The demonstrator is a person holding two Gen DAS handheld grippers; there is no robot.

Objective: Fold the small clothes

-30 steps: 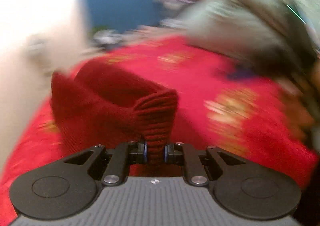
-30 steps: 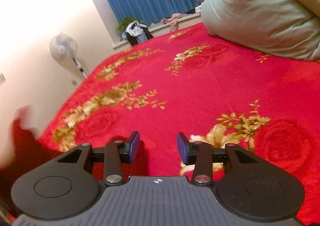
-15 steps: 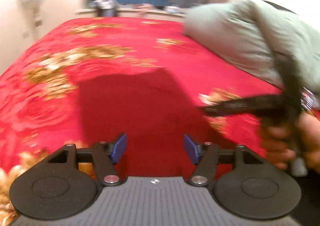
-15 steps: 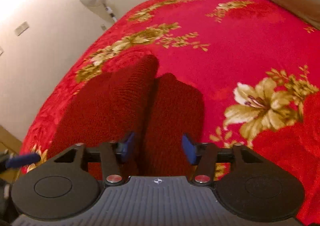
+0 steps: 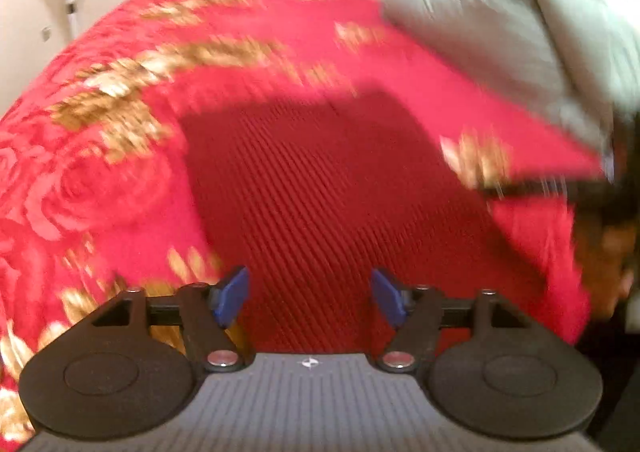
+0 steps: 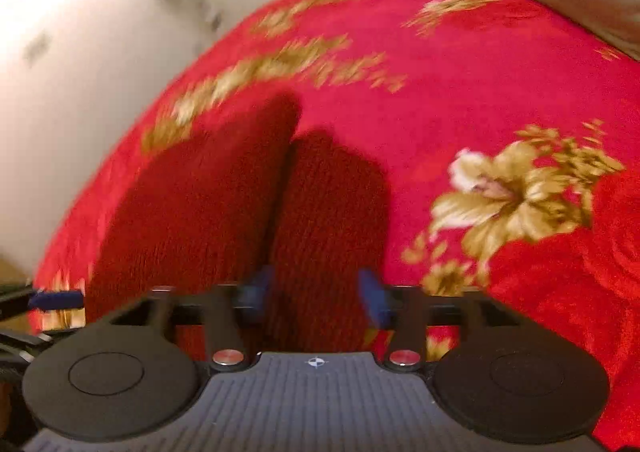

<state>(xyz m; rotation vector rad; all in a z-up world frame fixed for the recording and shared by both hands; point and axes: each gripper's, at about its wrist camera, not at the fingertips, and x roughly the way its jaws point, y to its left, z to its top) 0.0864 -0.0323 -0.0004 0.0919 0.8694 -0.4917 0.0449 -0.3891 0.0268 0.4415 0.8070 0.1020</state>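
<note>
I have the dark red knitted garment (image 5: pixel 320 188) lying flat on the red floral bedspread (image 5: pixel 120 188), and I place everything else from it. My left gripper (image 5: pixel 310 294) hangs just over its near edge, jaws spread wide with nothing between the blue pads (image 5: pixel 232 294); the ribbed knit fills the gap behind them. My right gripper (image 6: pixel 316 294) sits at the near edge of the same garment (image 6: pixel 224 204), which from this side shows as two lobes with a dark crease running away from me between them. Its jaws are also wide apart and grip nothing, though the right-hand lobe lies between the fingers. A large gold flower (image 6: pixel 516 192) is printed on the bedspread (image 6: pixel 460 64) just right of the garment. Beyond the garment to the right lies a grey-green pillow (image 5: pixel 500 28). Both views are motion-blurred.
</note>
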